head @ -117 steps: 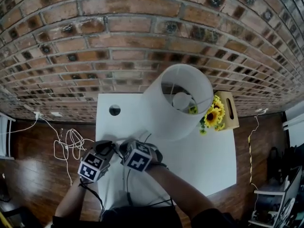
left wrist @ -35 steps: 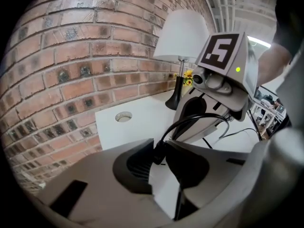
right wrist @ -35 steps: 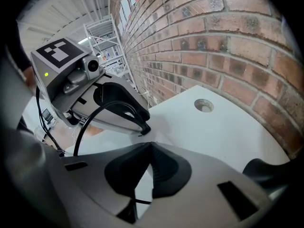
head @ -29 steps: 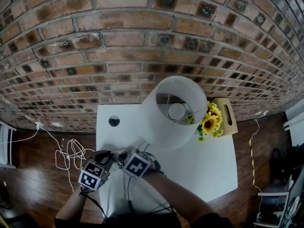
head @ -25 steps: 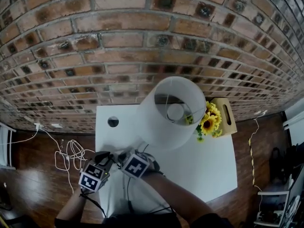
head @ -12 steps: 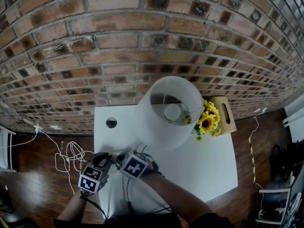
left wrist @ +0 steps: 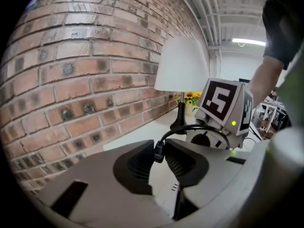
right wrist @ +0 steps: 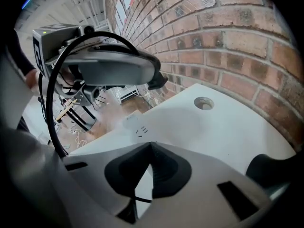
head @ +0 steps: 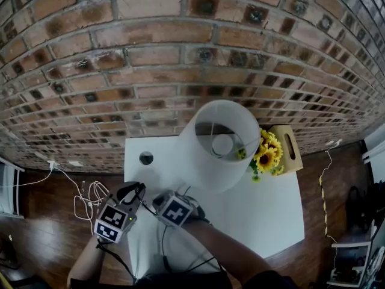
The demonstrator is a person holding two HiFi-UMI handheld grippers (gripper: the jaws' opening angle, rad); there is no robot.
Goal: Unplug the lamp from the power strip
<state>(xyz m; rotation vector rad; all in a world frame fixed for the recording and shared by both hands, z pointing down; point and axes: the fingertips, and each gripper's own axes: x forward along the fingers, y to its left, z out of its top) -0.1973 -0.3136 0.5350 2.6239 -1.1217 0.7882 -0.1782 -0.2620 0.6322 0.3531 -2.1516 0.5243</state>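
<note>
Two tongs worked at the near-left corner of the white desk. The left tongs clamped the lamp's black plug, held above the desk and apart from the white power strip. Its cord arced away. The lamp stood beyond. The right tongs stood closed, tips together.

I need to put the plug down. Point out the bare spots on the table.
Free: the table right front, between lamp, sunflowers and edges; a smaller patch by the cable hole. Crowded: front left, with left gripper, right gripper, cord.
</note>
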